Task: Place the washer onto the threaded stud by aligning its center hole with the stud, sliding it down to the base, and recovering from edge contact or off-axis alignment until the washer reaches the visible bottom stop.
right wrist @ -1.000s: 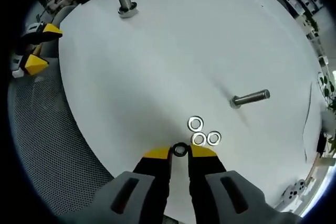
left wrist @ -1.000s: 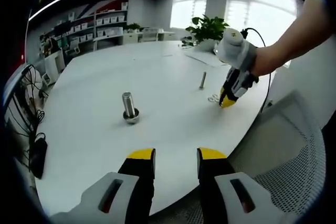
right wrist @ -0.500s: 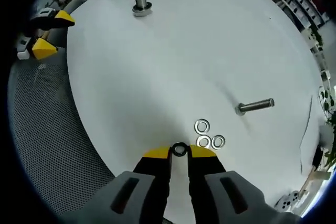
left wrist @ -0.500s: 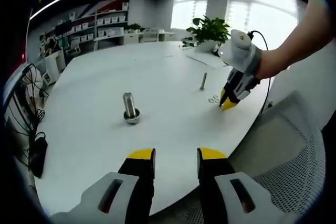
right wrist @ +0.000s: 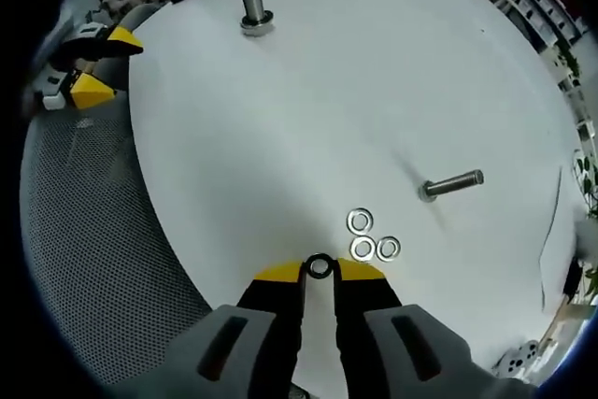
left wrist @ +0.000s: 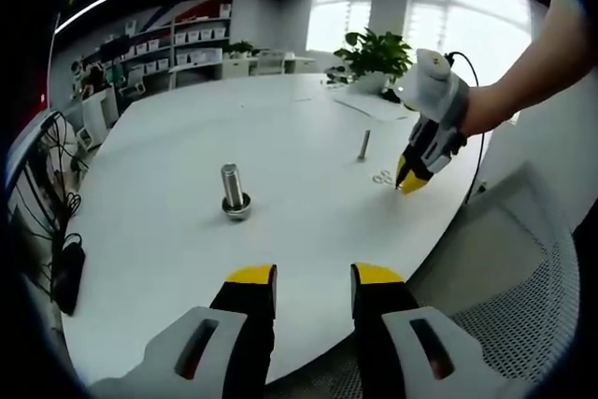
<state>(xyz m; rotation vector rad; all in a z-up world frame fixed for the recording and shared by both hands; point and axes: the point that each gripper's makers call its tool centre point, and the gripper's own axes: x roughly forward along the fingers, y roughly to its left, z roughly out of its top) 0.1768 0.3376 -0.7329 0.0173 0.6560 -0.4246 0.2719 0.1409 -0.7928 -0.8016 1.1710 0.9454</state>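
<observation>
Gripping a washer (right wrist: 320,266) between its yellow tips, the right tool (right wrist: 320,269) sits low centre in the right gripper view.
Three loose washers (right wrist: 372,237) lie just beyond it on the white worktop (right wrist: 374,91); the threaded stud (right wrist: 252,7) stands upper left. The left tool (left wrist: 313,274) is parted, holding nothing.

Four washers (right wrist: 360,221), two threaded studs (right wrist: 252,7), one potted plant (left wrist: 378,51)
</observation>
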